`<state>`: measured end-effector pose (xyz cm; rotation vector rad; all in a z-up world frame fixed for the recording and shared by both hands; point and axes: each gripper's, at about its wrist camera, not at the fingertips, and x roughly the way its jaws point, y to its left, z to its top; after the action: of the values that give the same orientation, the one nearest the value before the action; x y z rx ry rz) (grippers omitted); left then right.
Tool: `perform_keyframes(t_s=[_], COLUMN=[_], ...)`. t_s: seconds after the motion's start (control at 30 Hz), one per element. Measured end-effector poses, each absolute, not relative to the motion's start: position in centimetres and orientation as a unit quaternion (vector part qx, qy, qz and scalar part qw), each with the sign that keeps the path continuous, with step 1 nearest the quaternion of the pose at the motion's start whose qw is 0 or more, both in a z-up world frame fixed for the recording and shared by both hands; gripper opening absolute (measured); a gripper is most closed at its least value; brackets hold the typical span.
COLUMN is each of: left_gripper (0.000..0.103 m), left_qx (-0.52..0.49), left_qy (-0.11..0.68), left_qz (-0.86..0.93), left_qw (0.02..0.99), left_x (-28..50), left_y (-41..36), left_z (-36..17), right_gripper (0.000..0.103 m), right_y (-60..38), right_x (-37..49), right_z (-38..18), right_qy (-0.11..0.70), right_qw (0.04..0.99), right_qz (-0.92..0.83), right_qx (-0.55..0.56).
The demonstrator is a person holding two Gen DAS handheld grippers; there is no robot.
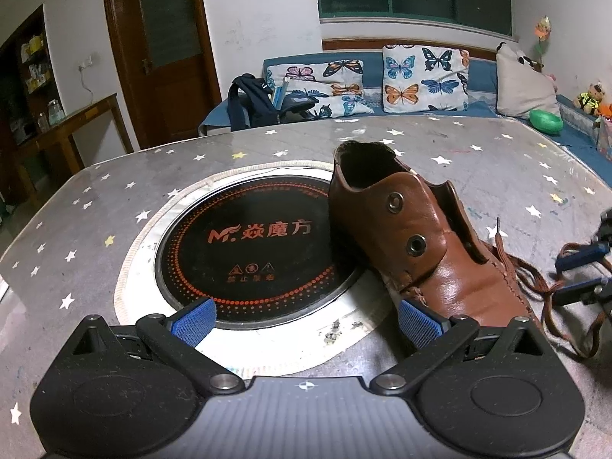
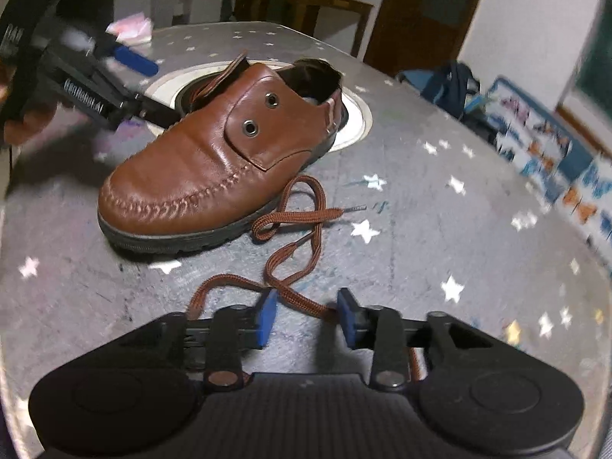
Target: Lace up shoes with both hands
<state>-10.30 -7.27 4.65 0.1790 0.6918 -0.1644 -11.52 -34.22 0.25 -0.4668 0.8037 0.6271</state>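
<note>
Item: right gripper point(image 2: 308, 315), jaws apart, lace point(image 2: 302, 302) lying loose between pads. Left gripper point(image 1: 306, 319) spread, empty. Risk: you close off-centre, lace slips; aglet point(image 2: 354, 209) far from shoe point(image 2: 214, 168) eyelets.

Your left wrist camera is looking forward and down over its own tongs point(image 1: 306, 321), sitting close to the counter point(image 1: 478, 160), facing the sofa point(image 1: 382, 76) and window wall. Your right wrist camera is tilting down more steeply over its tongs point(image 2: 308, 319), facing the wooden door. Both are taking in the brown shoe point(image 1: 413, 241) point(image 2: 214, 164), from opposite sides, and the round cooktop point(image 1: 256, 244).
</note>
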Motion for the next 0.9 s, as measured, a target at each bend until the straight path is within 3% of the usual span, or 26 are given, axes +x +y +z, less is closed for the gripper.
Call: perform_keyframes(t_s=[0.03, 0.13, 0.4, 0.5, 0.63, 0.9], left_gripper=[0.103, 0.103, 0.103, 0.103, 0.103, 0.103], left_qx=[0.087, 0.085, 0.083, 0.086, 0.088, 0.088], left_qy=[0.339, 0.338, 0.341, 0.341, 0.341, 0.341], left_qz=[-0.080, -0.080, -0.080, -0.080, -0.082, -0.078], left_qw=[0.933, 0.934, 0.933, 0.933, 0.932, 0.933], left_x=[-10.3, -10.2, -10.0, -10.1, -10.1, -10.1], left_y=[-7.2, -7.1, -7.2, -7.4, -7.3, -7.2], left_z=[4.6, 4.6, 4.5, 4.5, 4.6, 4.8], right_gripper=[0.014, 0.008, 0.009, 0.016, 0.034, 0.034], right_y=[-34.4, -35.0, -38.9, -39.8, -39.7, -37.7], right_x=[-11.5, -11.9, -11.4, -11.0, -11.5, -12.5], right_z=[0.3, 0.5, 1.5, 1.0, 0.9, 1.1], right_qy=[0.387, 0.396, 0.422, 0.430, 0.413, 0.372], right_qw=[0.846, 0.850, 0.876, 0.877, 0.885, 0.896], right_qz=[0.300, 0.294, 0.211, 0.194, 0.185, 0.193], right_qx=[-0.212, -0.183, -0.101, -0.087, -0.106, -0.144])
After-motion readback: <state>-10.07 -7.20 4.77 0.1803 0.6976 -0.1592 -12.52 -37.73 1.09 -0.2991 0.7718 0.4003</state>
